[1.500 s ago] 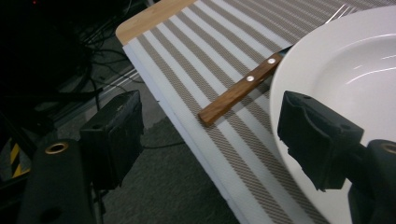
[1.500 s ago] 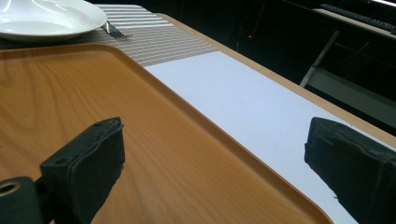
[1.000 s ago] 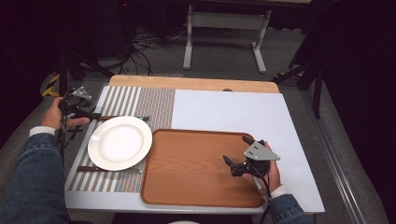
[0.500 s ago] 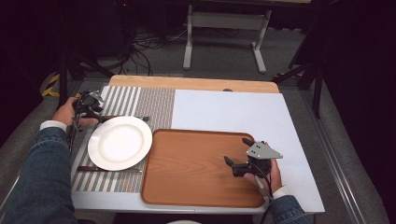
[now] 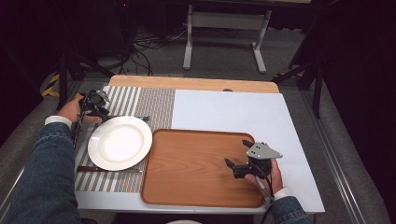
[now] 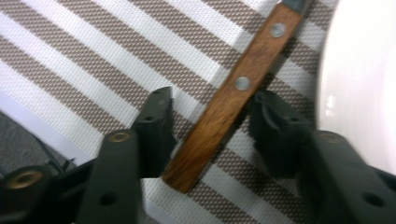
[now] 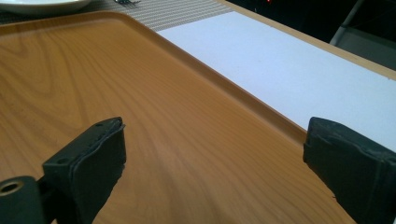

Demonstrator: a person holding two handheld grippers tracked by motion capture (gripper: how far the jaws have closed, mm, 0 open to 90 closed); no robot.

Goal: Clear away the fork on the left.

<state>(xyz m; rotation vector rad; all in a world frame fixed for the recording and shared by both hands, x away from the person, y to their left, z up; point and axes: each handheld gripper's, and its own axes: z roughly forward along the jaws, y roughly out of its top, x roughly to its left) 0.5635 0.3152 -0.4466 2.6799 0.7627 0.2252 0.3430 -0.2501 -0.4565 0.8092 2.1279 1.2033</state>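
On the striped placemat (image 6: 84,60), just beyond the white plate (image 5: 119,142), lies a piece of cutlery with a wooden handle (image 6: 233,93) held by two rivets; its working end runs out of the left gripper view, so whether it is a knife or a fork is hard to say. The handle's butt end sits between the jaws of the left gripper (image 6: 210,135), which stand open on either side of it, with a little mat showing at each side and neither pad yet pressing the wood.

To do the grasp well, the jaws probably want to close squarely across the handle's flat sides, somewhat up from the butt near the lower rivet, so the piece does not pivot or slip out when lifted. Keeping the pads low against the mat, and clear of the plate rim just beside the far jaw, should prevent a nudge to the plate.

From the high view, the left hand (image 5: 72,109) reaches forward along the table's left edge, forearm in a denim sleeve, gripper tipped down at the mat. The right gripper (image 5: 238,161) hovers low over the bare wooden tray (image 5: 187,158), jaws spread wide and holding nothing, the hand resting near the tray's right edge.
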